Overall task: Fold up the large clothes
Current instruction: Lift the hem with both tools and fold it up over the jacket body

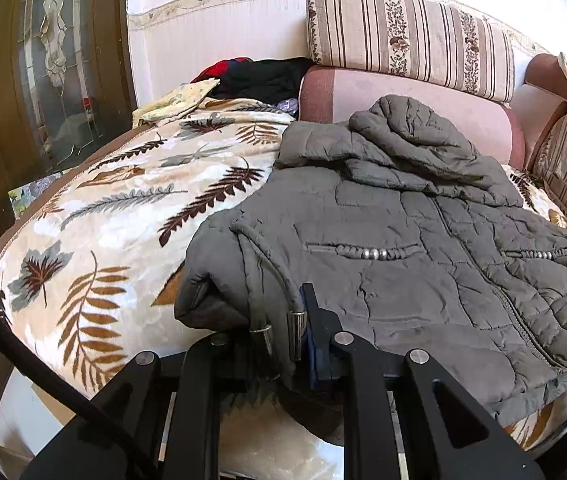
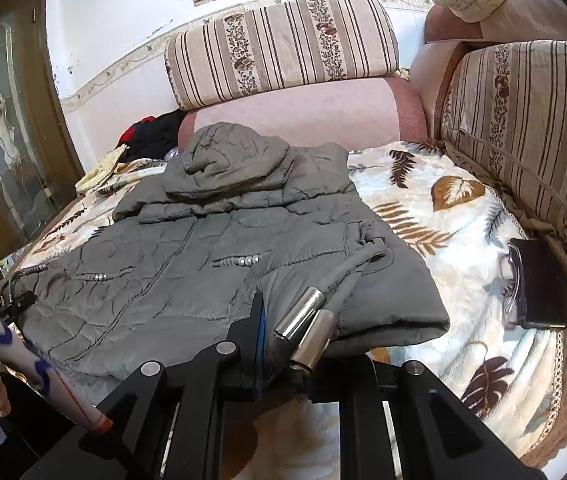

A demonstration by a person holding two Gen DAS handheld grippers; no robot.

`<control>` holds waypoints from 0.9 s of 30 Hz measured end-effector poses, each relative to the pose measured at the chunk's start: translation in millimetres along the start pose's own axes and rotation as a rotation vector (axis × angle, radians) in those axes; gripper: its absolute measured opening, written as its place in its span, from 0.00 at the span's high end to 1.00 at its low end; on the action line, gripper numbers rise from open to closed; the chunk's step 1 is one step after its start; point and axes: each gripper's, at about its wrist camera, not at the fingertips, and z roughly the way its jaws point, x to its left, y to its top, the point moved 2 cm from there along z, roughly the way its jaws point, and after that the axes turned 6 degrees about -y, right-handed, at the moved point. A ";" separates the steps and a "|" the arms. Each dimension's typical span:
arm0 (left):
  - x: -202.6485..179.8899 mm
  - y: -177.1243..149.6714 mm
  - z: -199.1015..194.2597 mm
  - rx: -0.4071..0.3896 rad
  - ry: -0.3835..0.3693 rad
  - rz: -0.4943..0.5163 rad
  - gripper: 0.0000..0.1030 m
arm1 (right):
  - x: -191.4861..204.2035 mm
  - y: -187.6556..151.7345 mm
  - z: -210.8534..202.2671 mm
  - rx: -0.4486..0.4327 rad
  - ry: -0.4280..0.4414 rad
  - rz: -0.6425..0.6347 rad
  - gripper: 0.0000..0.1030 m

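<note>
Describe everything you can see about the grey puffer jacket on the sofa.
The grey jacket is a quilted, padded hooded coat, lying front up and zipped on a leaf-patterned blanket. Its hood is crumpled against the pink backrest. Two slanted pockets carry small silver beads. Drawcords end in metal tips. The sleeves look folded in. The left gripper and right gripper each clamp a bottom corner of the hem at the sofa's front edge.

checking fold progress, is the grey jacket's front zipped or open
Zipped: the grey hooded puffer jacket lies front up and its zipper joins both panels.
</note>
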 end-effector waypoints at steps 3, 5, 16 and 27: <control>2.0 11.6 -3.5 -0.014 -0.011 0.001 0.83 | -0.3 9.4 -1.9 -0.011 0.007 0.001 0.86; 4.6 19.8 -5.6 -0.021 -0.024 -0.001 0.83 | 0.0 16.4 -3.8 -0.020 0.012 0.004 0.86; 0.1 75.5 -8.6 -0.053 -0.068 0.016 0.83 | 2.0 68.8 -7.6 -0.074 0.051 0.018 0.86; -11.1 187.2 10.2 -0.088 -0.122 -0.010 0.83 | 10.2 172.8 13.6 -0.145 0.060 0.004 0.86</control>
